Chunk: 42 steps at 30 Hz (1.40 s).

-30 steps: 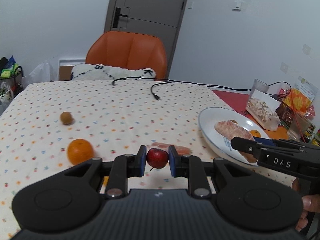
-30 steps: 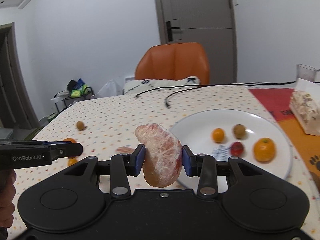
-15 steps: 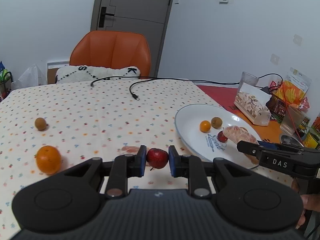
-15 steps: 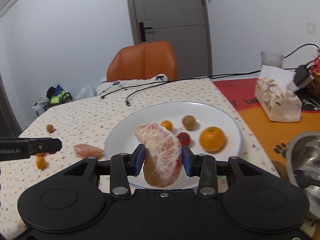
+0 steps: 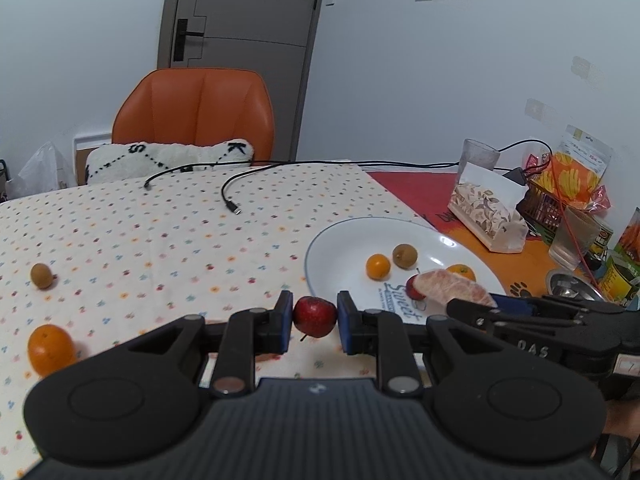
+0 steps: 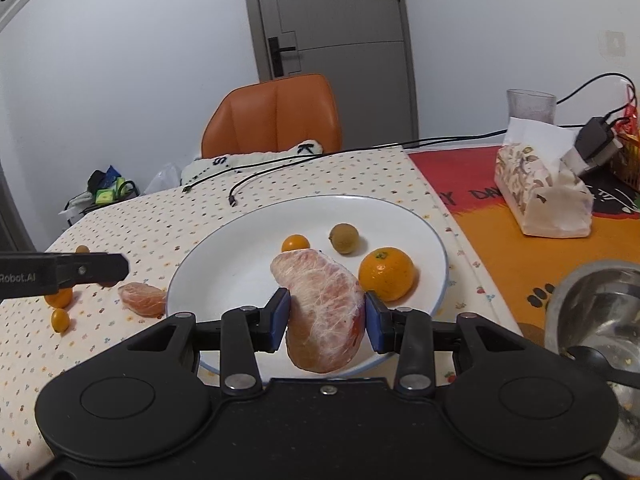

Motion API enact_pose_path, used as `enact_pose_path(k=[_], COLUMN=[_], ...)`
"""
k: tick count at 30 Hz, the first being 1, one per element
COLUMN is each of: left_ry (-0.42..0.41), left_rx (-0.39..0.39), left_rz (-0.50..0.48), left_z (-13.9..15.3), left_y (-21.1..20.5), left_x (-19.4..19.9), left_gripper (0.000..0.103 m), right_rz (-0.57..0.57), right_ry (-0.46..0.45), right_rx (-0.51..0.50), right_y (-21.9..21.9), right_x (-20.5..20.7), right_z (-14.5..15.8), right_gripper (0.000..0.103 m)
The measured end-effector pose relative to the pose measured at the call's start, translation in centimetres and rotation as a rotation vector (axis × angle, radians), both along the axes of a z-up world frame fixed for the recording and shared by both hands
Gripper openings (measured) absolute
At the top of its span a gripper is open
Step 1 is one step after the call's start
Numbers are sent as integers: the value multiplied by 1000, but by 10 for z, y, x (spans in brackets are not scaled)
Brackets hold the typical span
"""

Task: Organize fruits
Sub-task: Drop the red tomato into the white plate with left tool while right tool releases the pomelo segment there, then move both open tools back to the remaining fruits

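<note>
Left wrist view: left gripper clenched on a small red apple, held just short of the white plate. Only this view has the loose brown fruit and orange far left on the counter.

Right wrist view: right gripper grasping a peeled pomelo segment over the plate's near side. Only here: a second segment on the cloth just left of the plate, a kumquat, a steel bowl cut off at right.

On the plate: orange, kumquat, brown fruit.

Dotted tablecloth, orange chair behind, grey door.

The held segment hides the plate's small red fruit in the right view.
</note>
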<state>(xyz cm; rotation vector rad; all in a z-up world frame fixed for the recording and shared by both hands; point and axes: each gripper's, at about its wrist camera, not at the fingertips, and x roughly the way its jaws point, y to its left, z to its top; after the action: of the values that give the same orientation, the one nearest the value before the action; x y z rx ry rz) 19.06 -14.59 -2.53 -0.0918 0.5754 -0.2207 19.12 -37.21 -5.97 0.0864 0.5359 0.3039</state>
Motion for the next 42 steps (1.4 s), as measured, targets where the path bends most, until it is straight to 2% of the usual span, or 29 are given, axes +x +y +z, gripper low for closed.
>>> enact_pose_path(k=[4, 7, 13, 17, 20, 26, 28, 32, 37, 42], left_ry=[-2, -3, -1, -5, -6, 11, 21, 29, 36, 29], left_rx=[3, 5, 11, 10, 19, 56, 76, 82, 78, 77], left_rz=[-11, -18, -42, -59, -48, 13, 44, 58, 99, 115], left_z=[2, 2, 1, 0, 0, -1, -1, -1, -1, 3], left_y=[-7, -12, -25, -32, -30, -15, -9, 5, 24, 41], left_x=[7, 12, 18, 19, 18, 13, 11, 4, -9, -23], left_gripper=[22, 22, 22, 26, 35, 69, 78, 80, 90, 96], right_rz=[27, 9, -10, -17, -21, -17, -16, -15, -4, 21], right_ry=[10, -5, -10, -10, -9, -11, -12, -18, -21, -44], right_rx=[-11, -2, 19, 33, 39, 51, 53, 64, 79, 118], right_y=[3, 0, -11, -15, -16, -12, -10, -6, 4, 15], right_x=[7, 6, -1, -6, -8, -12, -13, -17, -21, -26], right_z=[-2, -1, 2, 3, 2, 2, 2, 4, 8, 14], right_gripper=[39, 43, 43, 44, 45, 52, 58, 67, 88, 102])
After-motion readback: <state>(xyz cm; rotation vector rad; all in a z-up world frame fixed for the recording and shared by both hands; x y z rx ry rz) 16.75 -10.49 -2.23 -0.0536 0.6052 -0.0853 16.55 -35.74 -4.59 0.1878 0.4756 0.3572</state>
